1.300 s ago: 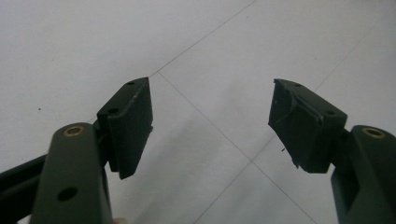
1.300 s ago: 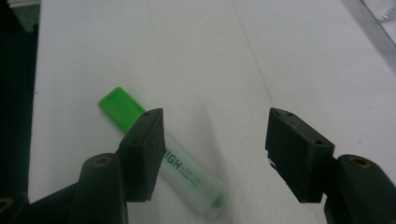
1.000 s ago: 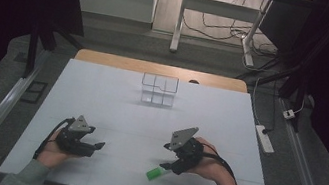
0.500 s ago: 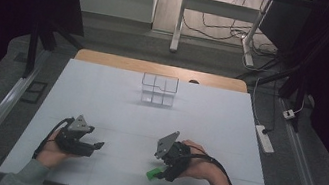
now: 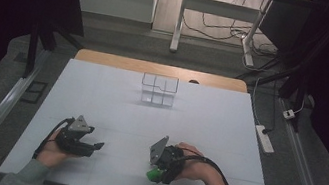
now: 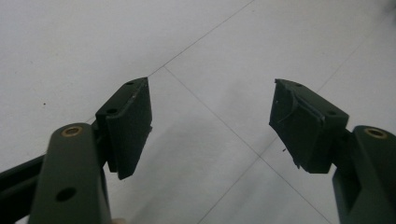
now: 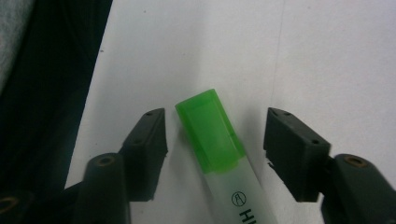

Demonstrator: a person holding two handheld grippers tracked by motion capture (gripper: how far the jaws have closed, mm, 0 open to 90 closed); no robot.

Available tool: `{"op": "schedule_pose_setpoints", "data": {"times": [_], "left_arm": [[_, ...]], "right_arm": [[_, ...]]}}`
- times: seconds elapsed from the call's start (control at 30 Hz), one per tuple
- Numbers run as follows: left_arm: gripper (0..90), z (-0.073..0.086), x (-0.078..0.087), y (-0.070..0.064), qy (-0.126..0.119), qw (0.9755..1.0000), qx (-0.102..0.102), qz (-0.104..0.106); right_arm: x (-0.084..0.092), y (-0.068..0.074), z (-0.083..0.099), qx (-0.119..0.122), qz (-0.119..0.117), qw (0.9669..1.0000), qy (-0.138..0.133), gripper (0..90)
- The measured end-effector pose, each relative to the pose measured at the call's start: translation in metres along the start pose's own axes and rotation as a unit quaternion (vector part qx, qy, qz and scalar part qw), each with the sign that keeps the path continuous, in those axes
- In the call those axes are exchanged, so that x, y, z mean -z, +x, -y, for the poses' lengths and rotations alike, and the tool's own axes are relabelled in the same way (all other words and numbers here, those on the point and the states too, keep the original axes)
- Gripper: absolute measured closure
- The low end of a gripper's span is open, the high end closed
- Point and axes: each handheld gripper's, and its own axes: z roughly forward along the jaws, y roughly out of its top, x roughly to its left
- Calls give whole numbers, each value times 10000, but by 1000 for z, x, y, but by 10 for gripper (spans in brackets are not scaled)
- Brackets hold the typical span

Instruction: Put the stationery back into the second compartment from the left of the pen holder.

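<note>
Near the table's (image 5: 102,87) front edge, the right hand-held gripper (image 7: 212,135), closing yet unclamped, straddles the green highlighter (image 7: 212,135).

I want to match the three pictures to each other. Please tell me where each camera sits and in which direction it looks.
High view: above the person's side, looking forward and down on the white table; both forearms, left gripper, right gripper.
Left gripper view: on the left gripper, looking along its open jaws at bare table.
Right gripper view: on the right gripper, looking down at the green-capped highlighter pen between its jaws, which have just been closing.
Shared: high and right gripper views show the pen.
</note>
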Motion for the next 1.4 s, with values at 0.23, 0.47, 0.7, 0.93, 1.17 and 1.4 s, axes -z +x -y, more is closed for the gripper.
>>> {"op": "schedule_pose_setpoints", "data": {"times": [0.23, 0.47, 0.7, 0.93, 1.17, 1.4], "left_arm": [[295, 0, 0, 1, -1, 10000, 2, -14], [295, 0, -1, -1, 13, 10000, -17, -30], [295, 0, -1, -1, 15, 10000, -10, -42], [295, 1, -1, 1, 19, 10000, 20, -45], [298, 1, -1, 2, 19, 10000, 25, -50], [297, 0, -1, 2, 8, 10000, 20, -64]], "right_arm": [[-4, -1, -1, 70, -18, 9997, 237, 534], [-4, -3, 1, 262, -59, 9995, 148, 645], [-3, 1, -1, 372, 42, 9990, 234, 663], [7, -1, 0, 100, 268, 9995, -102, 664], [33, -2, 0, -270, 733, 9946, -684, 664], [45, -4, 7, -565, 1028, 9841, -1332, 664]]}}
